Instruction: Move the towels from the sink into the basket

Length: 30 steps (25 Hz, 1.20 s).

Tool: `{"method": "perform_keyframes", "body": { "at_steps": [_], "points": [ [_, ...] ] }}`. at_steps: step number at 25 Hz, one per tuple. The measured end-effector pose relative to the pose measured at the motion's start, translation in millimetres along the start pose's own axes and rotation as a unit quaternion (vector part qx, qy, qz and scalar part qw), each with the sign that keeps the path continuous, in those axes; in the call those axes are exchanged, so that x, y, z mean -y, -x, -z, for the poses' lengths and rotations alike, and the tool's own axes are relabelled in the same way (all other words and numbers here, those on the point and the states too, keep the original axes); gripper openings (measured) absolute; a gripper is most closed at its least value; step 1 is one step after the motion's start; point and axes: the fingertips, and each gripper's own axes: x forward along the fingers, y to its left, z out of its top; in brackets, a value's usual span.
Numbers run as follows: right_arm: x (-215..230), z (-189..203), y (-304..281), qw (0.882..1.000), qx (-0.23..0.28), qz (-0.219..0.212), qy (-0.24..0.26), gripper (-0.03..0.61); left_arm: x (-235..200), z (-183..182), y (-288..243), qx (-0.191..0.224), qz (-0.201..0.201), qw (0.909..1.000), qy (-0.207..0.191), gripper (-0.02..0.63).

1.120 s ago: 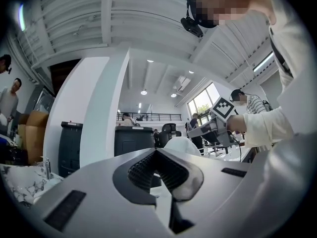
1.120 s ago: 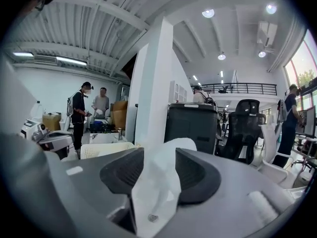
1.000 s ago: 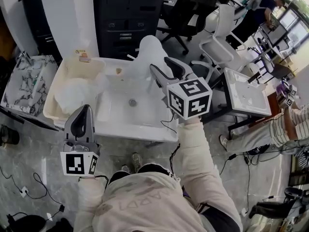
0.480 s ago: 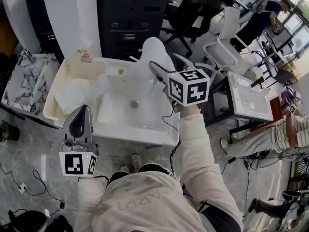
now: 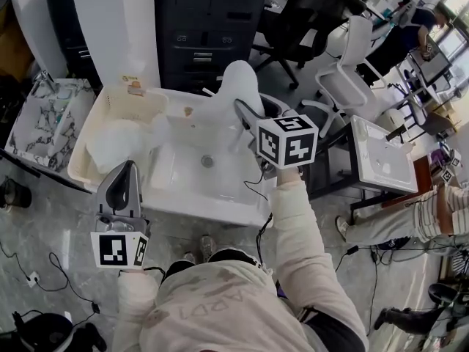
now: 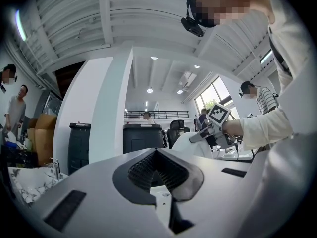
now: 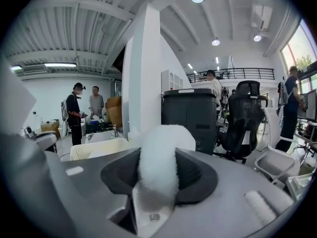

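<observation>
A fluffy white towel (image 5: 238,86) hangs lifted over the back of the white sink (image 5: 212,204). My right gripper (image 5: 250,110) holds it, with the jaws closing and the pads pressed on the cloth. In the right gripper view the towel (image 7: 158,152) fills the gap of the right gripper (image 7: 158,175). The cream basket (image 5: 80,149) stands left of the sink with another white towel (image 5: 121,138) inside. My left gripper (image 5: 126,171) hovers low in front of the sink's left corner. The left gripper (image 6: 157,170) is shut on nothing.
A black cabinet (image 5: 201,20) stands behind the sink. A marble-topped unit (image 5: 44,119) sits to the far left. A white basin table (image 5: 381,156) is on the right, with office chairs (image 5: 348,72) behind it. A person's striped sleeve (image 5: 418,204) shows at the right. Cables lie on the floor.
The right gripper keeps the towel raised above the sink and has barely shifted. The left gripper stays where it was.
</observation>
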Motion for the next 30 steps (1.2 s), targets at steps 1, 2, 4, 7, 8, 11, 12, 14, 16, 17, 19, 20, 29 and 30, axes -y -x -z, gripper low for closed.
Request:
{"method": "perform_keyframes", "body": {
  "at_steps": [1,2,4,7,8,11,12,14,16,17,19,20,29,30],
  "points": [
    [0,-2,2,1.0,0.005,0.005,0.005,0.184,-1,0,0,0.0,-0.001,1.0,-0.001,0.006],
    [0,-5,4,1.0,0.011,0.009,0.011,0.171,-1,-1,0,0.0,-0.002,1.0,-0.001,0.005],
    [0,-12,7,0.999,0.023,0.014,0.019,0.137,-3,-1,-1,0.001,-0.005,1.0,-0.001,0.005],
    [-2,-20,11,0.999,0.041,0.012,0.02,0.114,-4,-2,-1,0.002,-0.005,1.0,-0.001,0.005],
    [-3,-22,13,0.999,0.047,0.01,0.02,0.112,-3,-3,-1,0.002,-0.004,1.0,-0.002,0.005],
    [-7,-32,22,0.997,0.076,0.006,0.016,0.112,-2,-4,0,0.002,-0.003,1.0,-0.003,0.005],
    [-9,-37,26,0.996,0.088,0.004,0.014,0.112,-2,-5,0,0.002,-0.003,1.0,-0.003,0.005],
    [-13,-48,34,0.993,0.113,-0.004,0.01,0.112,-2,-7,1,0.004,-0.003,1.0,-0.003,0.005],
    [-20,-61,42,0.99,0.139,-0.014,0.01,0.112,-1,-7,1,0.005,-0.002,1.0,-0.004,0.005],
    [-24,-67,46,0.988,0.15,-0.019,0.01,0.112,-1,-7,2,0.005,-0.002,1.0,-0.004,0.005],
    [-31,-78,55,0.985,0.171,-0.03,0.01,0.112,0,-8,3,0.006,-0.003,1.0,-0.005,0.006],
    [-35,-83,59,0.983,0.18,-0.035,0.01,0.112,0,-9,4,0.006,-0.003,1.0,-0.005,0.005],
    [-70,-103,73,0.969,0.232,-0.083,0.009,0.112,-5,-13,15,0.009,-0.014,0.9998,-0.006,0.005],
    [-75,-107,74,0.968,0.236,-0.089,0.009,0.112,-6,-14,17,0.01,-0.017,0.9998,-0.006,0.005]
  ]
}}
